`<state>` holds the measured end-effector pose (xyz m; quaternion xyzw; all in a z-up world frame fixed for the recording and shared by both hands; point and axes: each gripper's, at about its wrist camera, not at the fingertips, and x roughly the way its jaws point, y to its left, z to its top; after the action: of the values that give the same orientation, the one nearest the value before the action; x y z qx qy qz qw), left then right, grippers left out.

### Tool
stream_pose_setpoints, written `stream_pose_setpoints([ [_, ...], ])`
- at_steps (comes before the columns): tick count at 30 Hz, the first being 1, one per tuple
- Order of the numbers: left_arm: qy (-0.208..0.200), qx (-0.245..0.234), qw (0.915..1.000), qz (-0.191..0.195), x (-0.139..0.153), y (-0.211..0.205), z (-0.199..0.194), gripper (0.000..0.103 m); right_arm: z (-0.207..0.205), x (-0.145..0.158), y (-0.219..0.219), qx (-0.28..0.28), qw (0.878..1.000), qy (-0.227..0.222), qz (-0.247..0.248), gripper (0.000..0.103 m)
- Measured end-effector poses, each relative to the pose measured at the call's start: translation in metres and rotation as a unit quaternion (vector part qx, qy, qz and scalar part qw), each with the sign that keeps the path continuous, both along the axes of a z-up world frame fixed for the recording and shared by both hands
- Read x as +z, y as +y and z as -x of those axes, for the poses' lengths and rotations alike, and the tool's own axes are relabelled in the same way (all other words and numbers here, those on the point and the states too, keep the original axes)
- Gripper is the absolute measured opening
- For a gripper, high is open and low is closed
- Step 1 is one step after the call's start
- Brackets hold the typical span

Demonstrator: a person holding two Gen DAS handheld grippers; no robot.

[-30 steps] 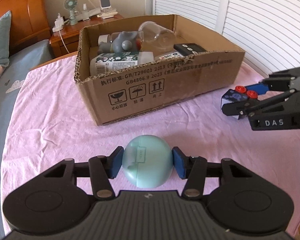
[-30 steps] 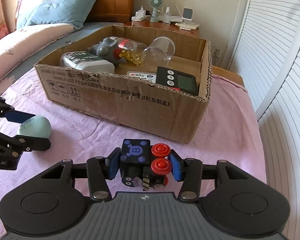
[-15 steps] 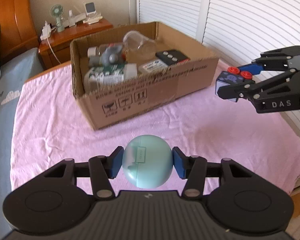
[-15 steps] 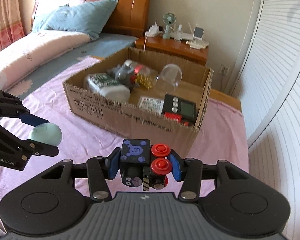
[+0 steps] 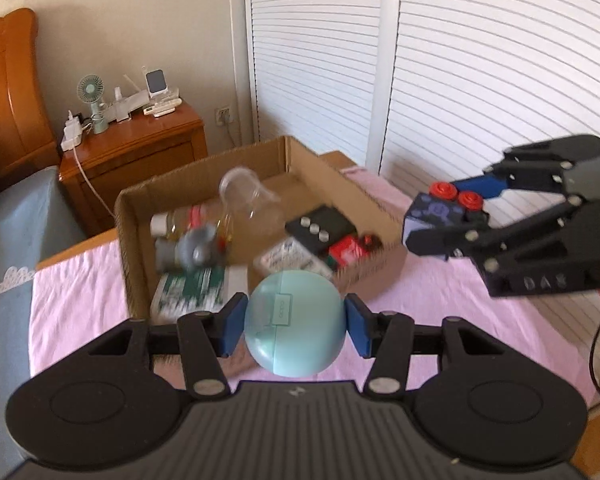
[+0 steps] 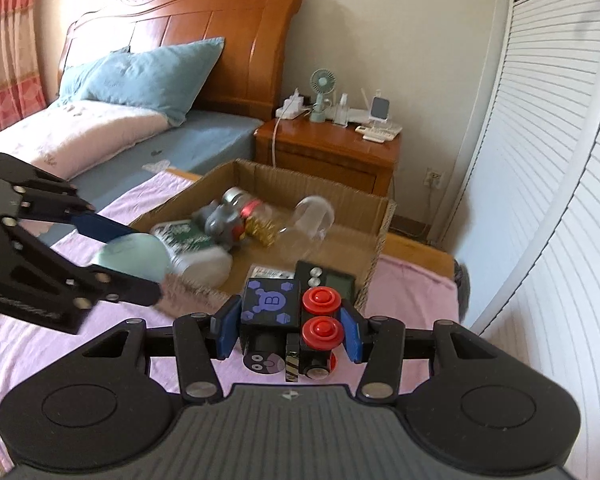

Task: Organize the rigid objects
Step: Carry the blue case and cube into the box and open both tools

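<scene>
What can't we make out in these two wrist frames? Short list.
- Left wrist view: contents of the cardboard box are motion-blurred; the green-labelled bottle text is unreadable.
- Left wrist view: the mint egg case in the left gripper hides the box's near wall.
- Right wrist view: the toy block in the right gripper covers part of the black timer.
- Both views: gripper bodies hide the bedspread below.

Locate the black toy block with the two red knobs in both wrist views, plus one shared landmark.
Left wrist: toy block at right of frame, held in the right claw, just right of the cardboard box.
Right wrist: toy block at bottom centre, between that claw's own fingers.
Shared landmark: small green fan on the nightstand.
</scene>
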<state>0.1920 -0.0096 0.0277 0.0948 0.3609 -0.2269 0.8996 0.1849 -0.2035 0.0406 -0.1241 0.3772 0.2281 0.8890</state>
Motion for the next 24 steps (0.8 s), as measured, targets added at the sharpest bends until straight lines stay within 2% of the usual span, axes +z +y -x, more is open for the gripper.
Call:
stream_pose_setpoints([
  [6,0.009,0.012,0.9999,0.007,-0.014,-0.018,-0.043,0.052,-0.021,0.003,-0.007,-0.013,1.0,-0.004,-0.002,0.055],
  [13,0.025,0.033,0.9991,0.006,-0.037,-0.023,-0.058,0.054,-0.037,-0.004,-0.011,-0.024,1.0,0.007,-0.008,0.055],
  [15,0.014,0.042,0.999,0.006,-0.037,-0.021,-0.057,0.067,-0.04,-0.007,-0.01,-0.024,1.0,0.01,-0.005,0.055],
  [17,0.001,0.054,0.9985,0.011,-0.033,-0.017,-0.054,0.094,-0.043,-0.009,-0.009,-0.025,1.0,0.014,-0.004,0.055],
  [24,-0.02,0.089,0.9953,0.032,-0.013,0.002,-0.022,0.101,-0.055,-0.014,-0.002,-0.029,0.999,0.023,-0.006,0.055],
])
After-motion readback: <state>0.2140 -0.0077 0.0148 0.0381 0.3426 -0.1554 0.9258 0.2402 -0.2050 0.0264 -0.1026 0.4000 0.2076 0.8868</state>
